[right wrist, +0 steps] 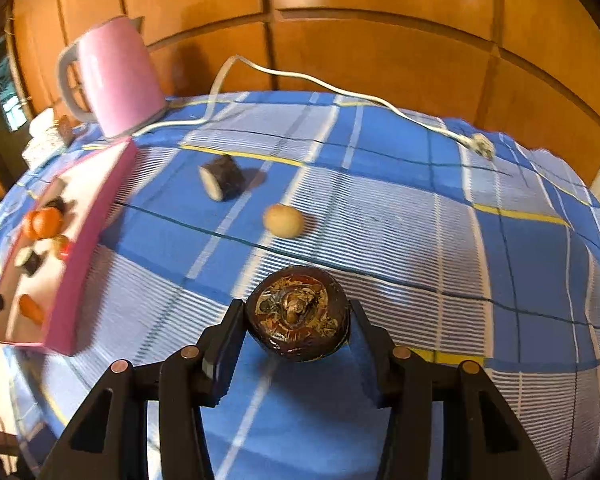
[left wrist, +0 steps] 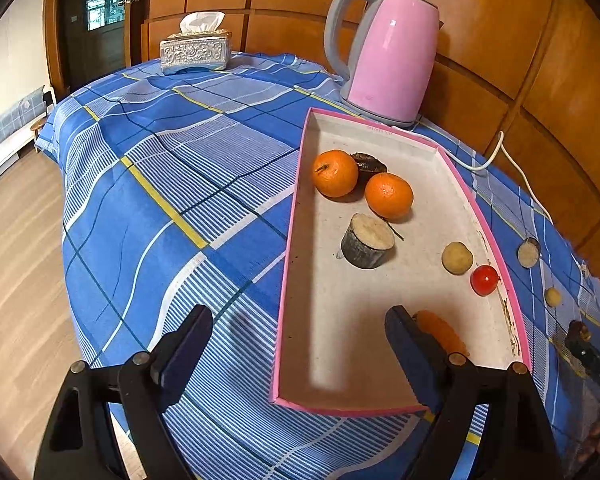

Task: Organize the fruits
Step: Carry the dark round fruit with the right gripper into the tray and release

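A pink-rimmed tray [left wrist: 296, 216] holds two oranges [left wrist: 334, 173], a dark fruit [left wrist: 369, 163], a dark-skinned cut cylinder piece [left wrist: 367, 245], a small tan fruit [left wrist: 457, 257], a red cherry tomato [left wrist: 484, 280] and an orange piece [left wrist: 442, 330]. My left gripper [left wrist: 296, 340] is open and empty over the tray's near left edge. My right gripper [right wrist: 298, 326] is shut on a dark brown round fruit [right wrist: 297, 317], just above the cloth. On the cloth beyond lie a small tan fruit [right wrist: 283, 220] and a cut dark cylinder piece [right wrist: 222, 182]. The tray also shows in the right wrist view [right wrist: 96, 216].
A pink kettle [left wrist: 388, 60] stands behind the tray; its white cord [right wrist: 320, 84] and plug [right wrist: 482, 145] trail across the blue plaid tablecloth [left wrist: 172, 184]. A silver tissue box [left wrist: 196, 50] sits at the far edge. Wooden panels back the table.
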Demonstrator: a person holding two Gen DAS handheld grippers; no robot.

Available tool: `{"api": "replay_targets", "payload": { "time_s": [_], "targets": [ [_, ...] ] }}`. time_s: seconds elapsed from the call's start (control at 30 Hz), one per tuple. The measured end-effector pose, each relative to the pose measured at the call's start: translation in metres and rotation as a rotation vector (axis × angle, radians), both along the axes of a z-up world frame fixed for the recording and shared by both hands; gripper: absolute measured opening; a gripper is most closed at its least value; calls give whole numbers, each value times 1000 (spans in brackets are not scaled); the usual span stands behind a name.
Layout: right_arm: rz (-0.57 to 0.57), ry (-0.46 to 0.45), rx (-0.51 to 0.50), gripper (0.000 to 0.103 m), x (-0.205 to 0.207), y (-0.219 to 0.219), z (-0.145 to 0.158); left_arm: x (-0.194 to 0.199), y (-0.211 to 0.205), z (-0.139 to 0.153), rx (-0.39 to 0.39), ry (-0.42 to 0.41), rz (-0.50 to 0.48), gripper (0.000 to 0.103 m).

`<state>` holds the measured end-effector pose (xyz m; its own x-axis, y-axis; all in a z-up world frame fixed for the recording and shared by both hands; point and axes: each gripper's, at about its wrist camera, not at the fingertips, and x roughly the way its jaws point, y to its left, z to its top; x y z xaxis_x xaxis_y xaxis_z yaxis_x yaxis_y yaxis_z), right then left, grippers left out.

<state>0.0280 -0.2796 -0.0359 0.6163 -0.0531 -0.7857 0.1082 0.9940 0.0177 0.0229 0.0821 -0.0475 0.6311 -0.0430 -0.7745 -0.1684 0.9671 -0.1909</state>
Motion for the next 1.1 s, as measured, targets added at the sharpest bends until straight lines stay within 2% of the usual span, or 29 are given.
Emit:
{"api": "replay_targets", "payload": {
  "time_s": [0.27,0.57,0.7,0.77,0.83,1.1],
  "targets": [
    [217,-9,47,50,9,57,20,-1,2,-1,-8,-1,4,89],
    [441,3,134,51,46,139,31,0,7,-2,-14,3,16,89],
    [484,30,175,52,61,169,25,0,9,-3,-13,7,16,89],
    [494,54,190,58,67,182,16,0,10,-4,-13,8,18,89],
    [494,61,191,70,66,188,12,0,10,-4,-15,9,20,89],
    [439,30,167,70,49,162,16,0,8,-4,-12,10,12,89]
  ]
}}
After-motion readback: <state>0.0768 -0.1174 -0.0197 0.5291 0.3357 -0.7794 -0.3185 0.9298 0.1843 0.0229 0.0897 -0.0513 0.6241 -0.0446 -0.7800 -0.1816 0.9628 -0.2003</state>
